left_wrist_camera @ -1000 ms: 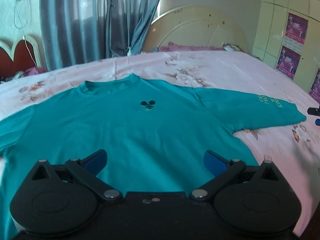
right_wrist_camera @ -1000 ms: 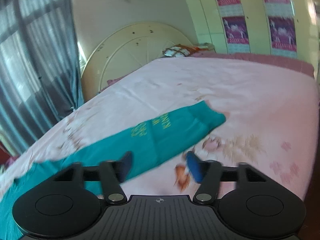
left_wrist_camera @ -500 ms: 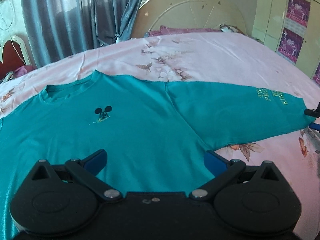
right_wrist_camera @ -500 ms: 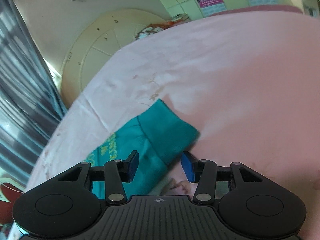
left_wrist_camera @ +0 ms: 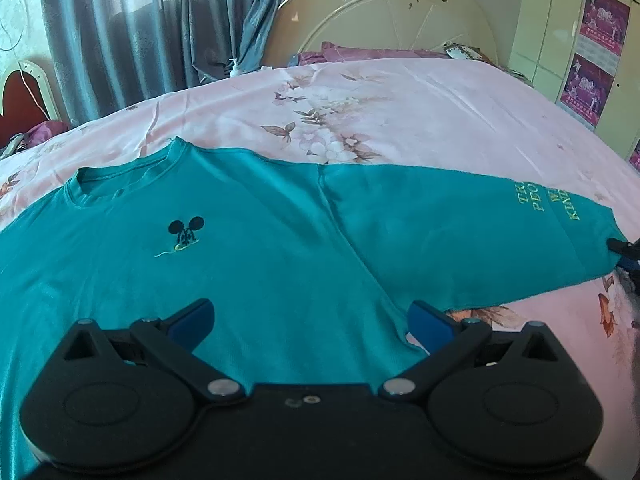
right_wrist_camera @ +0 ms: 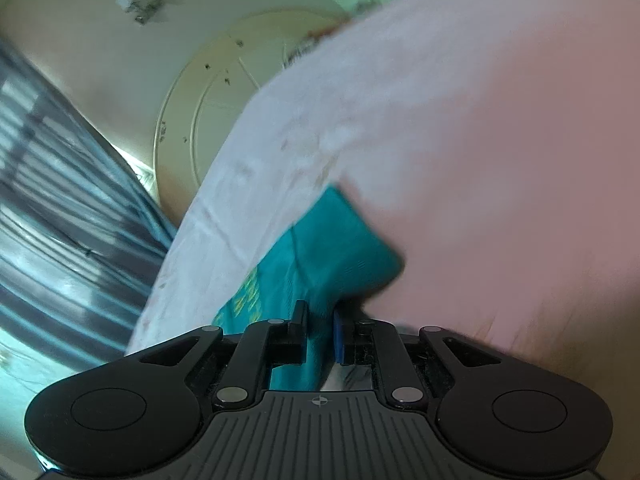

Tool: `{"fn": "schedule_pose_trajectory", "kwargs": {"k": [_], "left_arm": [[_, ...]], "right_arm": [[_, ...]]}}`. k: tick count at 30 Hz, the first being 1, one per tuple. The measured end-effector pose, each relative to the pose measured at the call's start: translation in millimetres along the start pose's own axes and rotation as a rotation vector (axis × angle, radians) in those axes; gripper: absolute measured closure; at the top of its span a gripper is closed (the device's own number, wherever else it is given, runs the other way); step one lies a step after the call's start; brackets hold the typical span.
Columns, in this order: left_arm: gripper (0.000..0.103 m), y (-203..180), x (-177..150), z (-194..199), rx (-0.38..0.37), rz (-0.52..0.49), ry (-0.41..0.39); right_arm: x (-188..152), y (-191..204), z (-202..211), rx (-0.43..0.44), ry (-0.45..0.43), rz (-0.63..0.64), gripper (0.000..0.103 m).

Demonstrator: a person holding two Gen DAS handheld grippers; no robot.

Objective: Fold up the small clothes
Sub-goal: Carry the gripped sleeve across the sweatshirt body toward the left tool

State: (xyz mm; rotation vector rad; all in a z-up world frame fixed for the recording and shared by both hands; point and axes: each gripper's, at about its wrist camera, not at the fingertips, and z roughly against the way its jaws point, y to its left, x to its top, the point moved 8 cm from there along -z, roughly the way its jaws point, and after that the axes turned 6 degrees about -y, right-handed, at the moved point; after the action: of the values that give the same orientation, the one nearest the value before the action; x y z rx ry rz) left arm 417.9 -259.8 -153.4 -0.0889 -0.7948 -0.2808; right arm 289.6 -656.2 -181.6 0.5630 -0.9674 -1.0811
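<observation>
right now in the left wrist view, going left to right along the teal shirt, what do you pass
neckline → black mouse logo → shoulder seam → sleeve → yellow-green lettering → right gripper at the cuff, with the left gripper open in the foreground.

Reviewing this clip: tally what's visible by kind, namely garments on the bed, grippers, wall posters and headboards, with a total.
Teal T-shirts: 1
Grippers: 2, left gripper with jaws open, right gripper with jaws shut on the sleeve
Purple wall posters: 2 fully visible, a sliver of another at the edge
Cream headboards: 1
Total: 6
</observation>
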Motion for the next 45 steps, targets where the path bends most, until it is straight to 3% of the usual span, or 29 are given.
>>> {"fn": "schedule_pose_trajectory", "kwargs": {"k": [4,11,14,16,17,18,25,30,34,37,38,39,45], "left_arm": [[0.0,1,1,-1,0.008,0.0,0.002],[0.0,15,3,2,0.033,0.014,-0.014],[0.0,27,0,2,0.049,0.027,-0.006],[0.0,38,-2,3,0.06,0.03,-0.008],[0.0,43,-3,3,0.068,0.026,-0.008],[0.0,50,-4,3,0.077,0.02,-0.007],[0.006,103,-19,4,0.074,0.103,-0.002],[0.009,138,-27,3,0.018,0.104,-0.006],[0.014,170,-33,5,-0.05,0.133,-0.003],[0.033,201,-39,12,-0.085,0.156,0.0],[0.049,213,-42,15,-0.091,0.162,0.002],[0.058,223,-45,17,-0.092,0.166,0.005],[0.054,287,-70,35,-0.05,0.235,0.025]], "right_arm": [[-15,8,-3,-0.006,0.019,0.025,0.091],[30,-8,3,-0.055,-0.082,-0.001,0.091],[30,12,2,-0.072,-0.072,0.162,0.097],[37,13,2,-0.171,-0.114,0.303,0.098],[41,2,-2,-0.221,-0.104,0.291,0.098],[43,-4,-4,-0.207,-0.091,0.256,0.098],[20,65,-14,-0.185,-0.111,0.47,0.098],[-63,162,-16,-0.02,-0.052,0.646,0.098],[-168,243,-36,0.123,0.035,0.738,0.098],[-248,283,-59,0.187,0.109,0.82,0.098],[-278,295,-65,0.208,0.143,0.841,0.098],[-303,304,-72,0.224,0.169,0.862,0.098],[-420,325,-105,0.269,0.3,0.998,0.098]]}}
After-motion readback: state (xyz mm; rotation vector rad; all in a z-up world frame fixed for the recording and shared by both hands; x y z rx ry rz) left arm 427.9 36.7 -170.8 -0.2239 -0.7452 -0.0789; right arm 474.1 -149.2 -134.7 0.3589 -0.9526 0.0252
